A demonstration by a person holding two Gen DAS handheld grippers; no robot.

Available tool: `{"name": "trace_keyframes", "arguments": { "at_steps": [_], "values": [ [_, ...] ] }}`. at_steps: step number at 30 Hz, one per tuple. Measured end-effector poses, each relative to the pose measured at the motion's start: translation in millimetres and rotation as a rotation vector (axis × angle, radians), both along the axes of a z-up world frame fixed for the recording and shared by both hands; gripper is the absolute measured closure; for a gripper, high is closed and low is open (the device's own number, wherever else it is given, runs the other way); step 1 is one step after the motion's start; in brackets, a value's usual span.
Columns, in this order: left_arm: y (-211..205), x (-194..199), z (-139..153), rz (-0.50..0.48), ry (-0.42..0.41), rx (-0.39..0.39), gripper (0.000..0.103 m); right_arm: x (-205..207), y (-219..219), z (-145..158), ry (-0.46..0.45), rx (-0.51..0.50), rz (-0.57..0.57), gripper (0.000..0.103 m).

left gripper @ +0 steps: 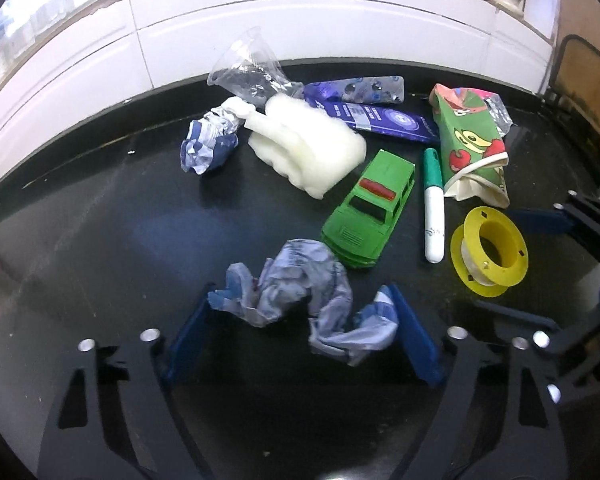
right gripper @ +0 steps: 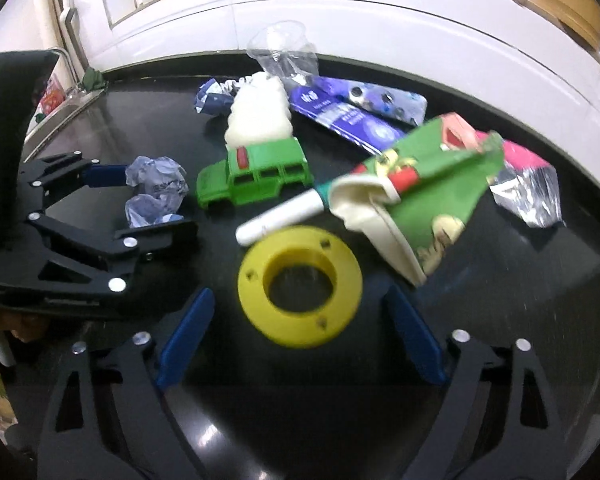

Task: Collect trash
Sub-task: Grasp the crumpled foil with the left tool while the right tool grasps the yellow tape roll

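- Left tool: spread wide, blue fingers either side of the crumpled blue-white wrapper. Wrapper sits between the pads on the black counter, looks like it's touching both, but not squeezed yet as far as I can tell.
- Wrapper's long axis runs roughly across the gap, pad to pad; my read is a straight close takes it. It's thin crinkled film, light, will crush easily.
- Right tool: also wide, holding nothing. Yellow spool lies flat just ahead between its fingers. Looks like not trash, so I'd skip it.
- Left is clearly the nearer arm for this wrapper; in the right view it sits well off to the left.
- Next out: green toy car, touching the wrapper's far edge; marker beside it.
- Further: white foam chunk, second crumpled wrapper, green printed paper cup, crushed.
- Farthest, near the white wall: purple packets, clear crushed plastic cup.
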State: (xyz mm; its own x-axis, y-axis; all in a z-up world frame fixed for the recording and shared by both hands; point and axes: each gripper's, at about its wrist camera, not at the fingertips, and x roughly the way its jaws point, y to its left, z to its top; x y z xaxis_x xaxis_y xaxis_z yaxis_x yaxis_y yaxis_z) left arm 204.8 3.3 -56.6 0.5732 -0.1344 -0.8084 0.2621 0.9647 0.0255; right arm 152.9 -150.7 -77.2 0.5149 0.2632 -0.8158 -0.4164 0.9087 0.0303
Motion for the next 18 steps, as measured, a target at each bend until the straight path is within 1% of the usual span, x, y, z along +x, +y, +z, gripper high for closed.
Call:
{"name": "trace_keyframes", "arguments": {
  "at_steps": [1,2,3,4,6,8,10,13,18],
  "values": [
    [1.5,0.4,0.2,-0.005,-0.004,0.000,0.035,0.9,1.5,0.3,-0.004,-0.004,0.001,0.029],
    [1.9,-0.5,1.1,-0.013,-0.009,-0.001,0.040,0.7,3.3,1.3,-0.015,-0.012,-0.001,0.040],
    [2.3,-1.7,1.7,-0.012,-0.014,-0.003,0.048,-0.3,3.4,1.8,-0.019,-0.008,-0.001,0.048],
    [2.8,-3.4,2.2,-0.009,-0.017,-0.003,0.055,-0.9,3.3,3.2,-0.014,0.000,-0.008,0.048],
    [3.4,-6.9,3.0,-0.004,-0.020,-0.003,0.060,-1.5,3.5,3.2,-0.004,0.008,-0.019,0.048],
    [4.0,-15.7,4.6,0.003,-0.013,-0.015,0.061,-7.9,1.8,4.2,0.001,0.016,-0.031,0.048],
    [3.8,-26.8,7.3,0.011,-0.015,-0.011,0.062,-18.9,-0.6,7.9,-0.003,0.017,-0.046,0.048],
    [3.5,-54.3,15.1,0.016,-0.026,-0.024,0.062,-45.7,-8.1,20.4,-0.020,0.028,-0.077,0.048],
    [1.0,-121.3,26.9,0.033,-0.039,-0.019,0.062,-107.8,-19.7,41.2,-0.044,0.038,-0.123,0.048]
  ]
}}
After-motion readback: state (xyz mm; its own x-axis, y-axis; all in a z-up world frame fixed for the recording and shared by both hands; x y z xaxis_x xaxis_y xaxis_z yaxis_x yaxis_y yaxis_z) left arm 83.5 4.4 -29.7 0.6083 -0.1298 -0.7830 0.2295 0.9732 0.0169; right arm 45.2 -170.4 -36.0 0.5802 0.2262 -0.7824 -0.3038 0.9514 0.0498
